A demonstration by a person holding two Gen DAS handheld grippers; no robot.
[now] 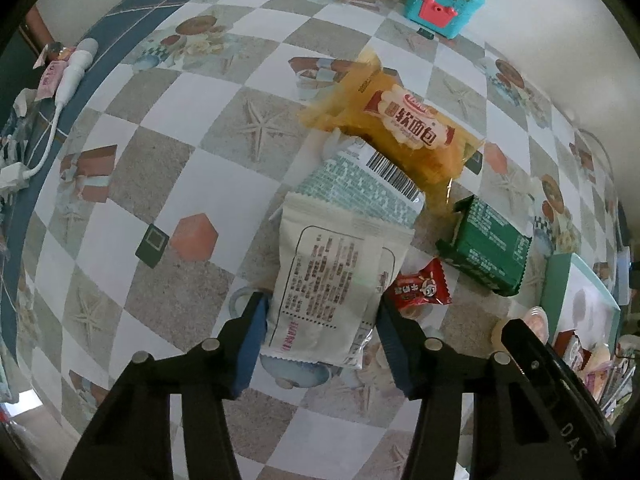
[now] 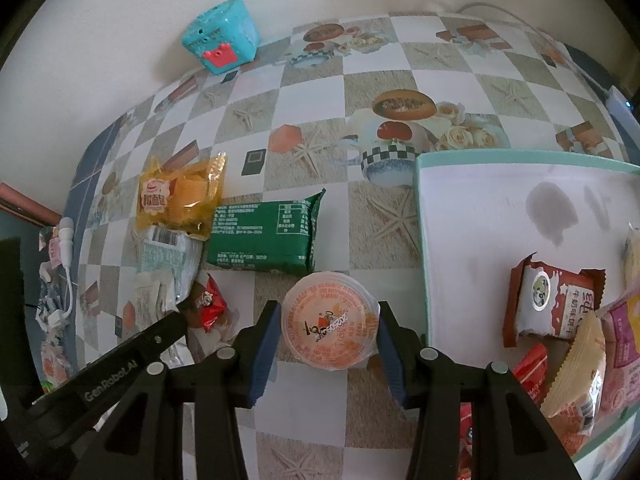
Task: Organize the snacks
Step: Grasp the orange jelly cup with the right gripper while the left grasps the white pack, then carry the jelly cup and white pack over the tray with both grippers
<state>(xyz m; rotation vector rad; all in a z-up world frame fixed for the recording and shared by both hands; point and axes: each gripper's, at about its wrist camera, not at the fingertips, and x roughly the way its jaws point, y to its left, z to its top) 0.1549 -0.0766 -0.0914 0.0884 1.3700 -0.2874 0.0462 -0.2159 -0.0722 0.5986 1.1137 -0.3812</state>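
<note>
A white snack packet (image 1: pixel 332 276) with printed text lies between the blue pads of my left gripper (image 1: pixel 322 304), which press on its two sides. My right gripper (image 2: pixel 329 312) is shut on a round orange jelly cup (image 2: pixel 330 324) just left of the teal-rimmed tray (image 2: pixel 480 208). On the table ahead lie a yellow bread packet (image 1: pixel 400 120), a teal-printed packet with a barcode (image 1: pixel 360 188), a green packet (image 1: pixel 484 248) and a small red candy (image 1: pixel 420 288). The right wrist view shows the same bread packet (image 2: pixel 180 196), green packet (image 2: pixel 264 236) and red candy (image 2: pixel 210 300).
The tray holds several snacks at its right side, among them a brown-red packet (image 2: pixel 556 304). A teal toy box (image 2: pixel 220 36) stands at the far wall. A white cable with a plug (image 1: pixel 72 72) lies at the table's left edge. The tablecloth is checkered.
</note>
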